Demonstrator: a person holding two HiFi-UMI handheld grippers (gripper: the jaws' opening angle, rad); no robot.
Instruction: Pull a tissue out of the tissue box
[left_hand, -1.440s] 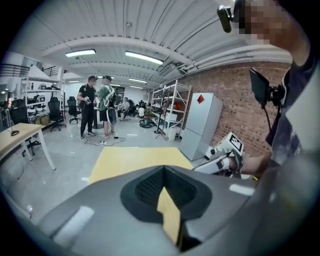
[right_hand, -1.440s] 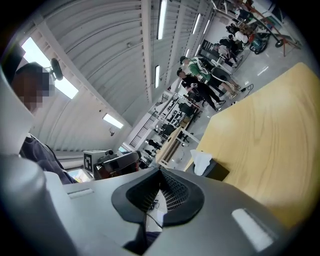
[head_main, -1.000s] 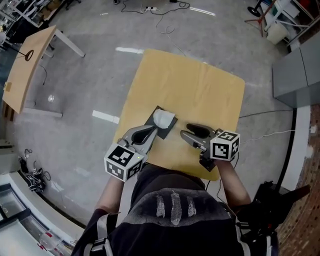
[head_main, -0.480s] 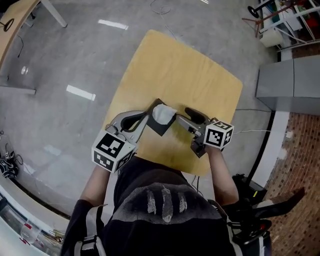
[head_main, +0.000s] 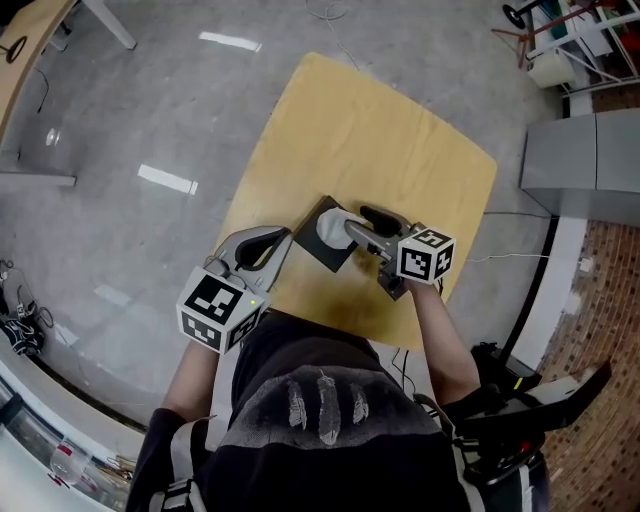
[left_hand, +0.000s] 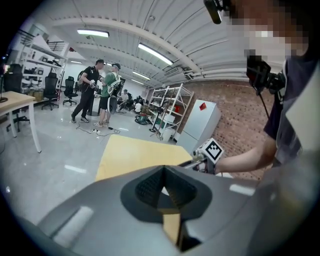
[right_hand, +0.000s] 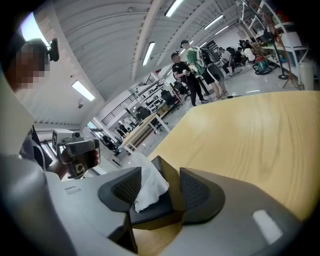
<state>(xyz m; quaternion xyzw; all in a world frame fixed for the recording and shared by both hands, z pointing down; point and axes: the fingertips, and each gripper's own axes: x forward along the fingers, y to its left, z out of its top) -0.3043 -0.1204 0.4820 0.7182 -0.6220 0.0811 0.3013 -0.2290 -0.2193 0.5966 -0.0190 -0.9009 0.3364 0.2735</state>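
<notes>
A dark tissue box (head_main: 318, 252) sits near the front of the wooden table (head_main: 370, 130), with a white tissue (head_main: 331, 225) sticking up from it. My right gripper (head_main: 350, 220) reaches over the box from the right. It is open, and its jaws have just been closing with the tissue (right_hand: 146, 187) and a corner of the box (right_hand: 169, 186) between them. The right gripper's (right_hand: 160, 181) left pad is close against the tissue and the right pad stands clear. My left gripper (head_main: 283, 238) lies just left of the box. The left gripper (left_hand: 163, 170) is shut and holds nothing.
The table's front edge runs just below the box. A second wooden table (head_main: 30, 30) stands at the far left and a grey cabinet (head_main: 585, 150) at the right. Cables lie on the floor behind. People (left_hand: 100, 92) stand far back in the hall.
The right gripper has come left and down from beside the box until its jaws stand around the tissue. The left gripper has shifted along the box's left side.
</notes>
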